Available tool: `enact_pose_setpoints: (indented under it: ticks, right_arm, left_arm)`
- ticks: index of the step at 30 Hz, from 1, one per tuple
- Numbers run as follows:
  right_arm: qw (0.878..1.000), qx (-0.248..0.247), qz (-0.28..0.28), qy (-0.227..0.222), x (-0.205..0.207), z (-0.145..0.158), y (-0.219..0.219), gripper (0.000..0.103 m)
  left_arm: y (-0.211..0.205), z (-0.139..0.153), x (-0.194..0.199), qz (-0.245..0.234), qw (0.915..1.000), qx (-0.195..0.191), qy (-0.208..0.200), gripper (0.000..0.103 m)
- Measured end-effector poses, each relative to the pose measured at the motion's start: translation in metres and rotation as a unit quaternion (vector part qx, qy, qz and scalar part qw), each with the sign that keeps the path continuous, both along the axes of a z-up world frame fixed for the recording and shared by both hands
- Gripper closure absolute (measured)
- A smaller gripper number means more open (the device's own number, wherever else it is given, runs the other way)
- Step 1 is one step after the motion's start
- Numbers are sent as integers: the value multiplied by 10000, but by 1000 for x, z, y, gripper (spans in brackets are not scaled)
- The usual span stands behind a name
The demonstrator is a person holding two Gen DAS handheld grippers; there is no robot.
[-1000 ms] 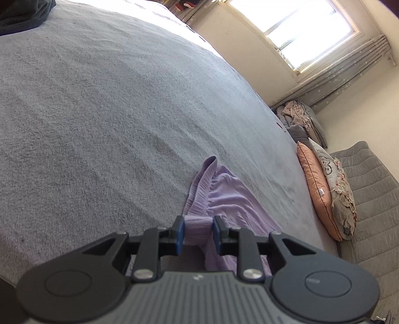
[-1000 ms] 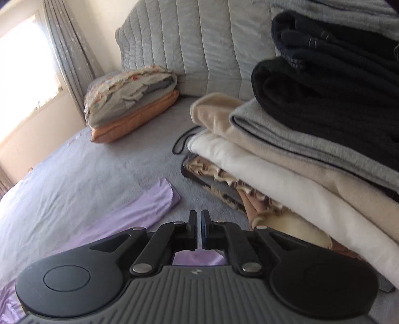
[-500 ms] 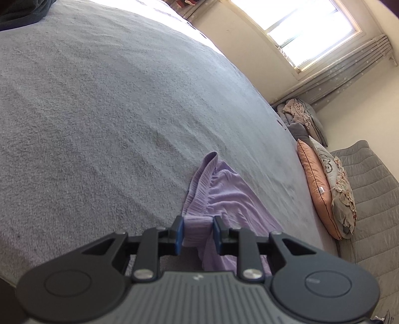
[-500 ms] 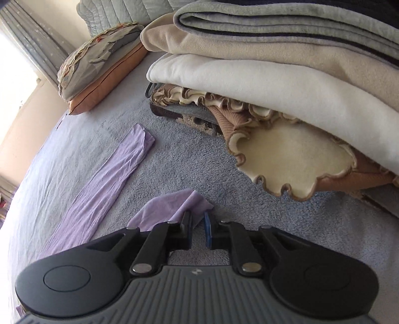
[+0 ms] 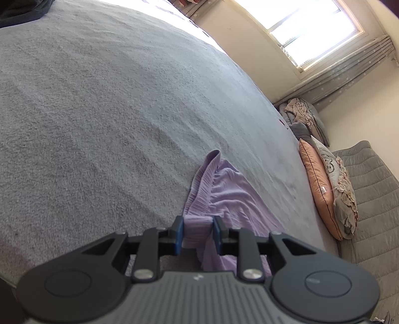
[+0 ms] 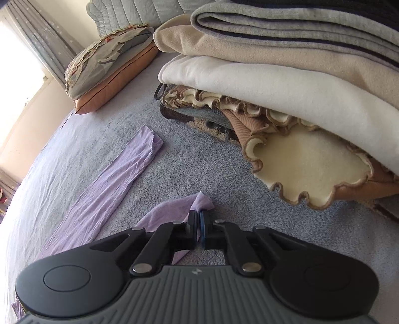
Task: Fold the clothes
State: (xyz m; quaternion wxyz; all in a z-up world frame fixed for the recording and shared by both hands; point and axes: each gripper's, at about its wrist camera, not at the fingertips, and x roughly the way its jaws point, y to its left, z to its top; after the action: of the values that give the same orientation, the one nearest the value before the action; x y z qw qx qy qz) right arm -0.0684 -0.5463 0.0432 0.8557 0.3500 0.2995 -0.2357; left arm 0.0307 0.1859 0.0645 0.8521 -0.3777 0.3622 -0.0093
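While my left claw points down toward the bed, its two blue pads press from both sides on a bunched fold of the lilac garment, so it is grasping this cloth at the ribbed band. My right claw also tilts down, and its pads are clenched almost together on a thin corner of the same lilac garment, which sticks out just above the fingertips.

Below the left claw the garment disappears behind the grey body of the tool, so I cannot see how far the cloth continues there. In the right wrist view the lower left end of the garment is cut off by the tool and by the frame edge. The stack of folded clothes at the upper right is also cut by the frame, and I cannot tell what the dark thing under it is.

Only the left wrist view shows the window at the upper right and a dark cloth in the upper left corner. Only the right wrist view shows the long leg of the garment lying flat on the bed toward the pillows, and the stack beside it.
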Motion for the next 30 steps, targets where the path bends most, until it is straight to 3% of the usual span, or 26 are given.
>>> enact_pose_setpoints:
  ticks: [6,10,13,17,22,26,28,30]
  right_arm:
    - [9955,-390,-11,-867,-8,40,15,100]
    - [9832,-473,136,-1757,-9,75,25,100]
    - [9766,-722,132,-2021,2,94,29,100]
    - [9714,-699,40,-2269,20,100,20,100]
    - [9422,-1030,-87,-3188,18,119,26,100]
    - [9201,-1358,-245,-3667,1,130,30,100]
    - [9191,-1286,-236,-3718,-4,131,23,100]
    - [9364,-1322,-84,-3249,4,128,18,100]
  left_arm:
    - [5,4,-2,180,9998,4,-25,78]
    - [11,8,-2,293,9994,-130,-132,78]
    - [15,9,0,378,9989,-196,-175,78]
    - [19,11,3,492,9981,-283,-240,78]
    - [19,20,4,571,9964,-383,-492,78]
    - [20,30,0,532,9954,-470,-645,78]
    - [21,33,-2,526,9953,-418,-696,78]
    - [21,32,-3,491,9959,-392,-647,78]
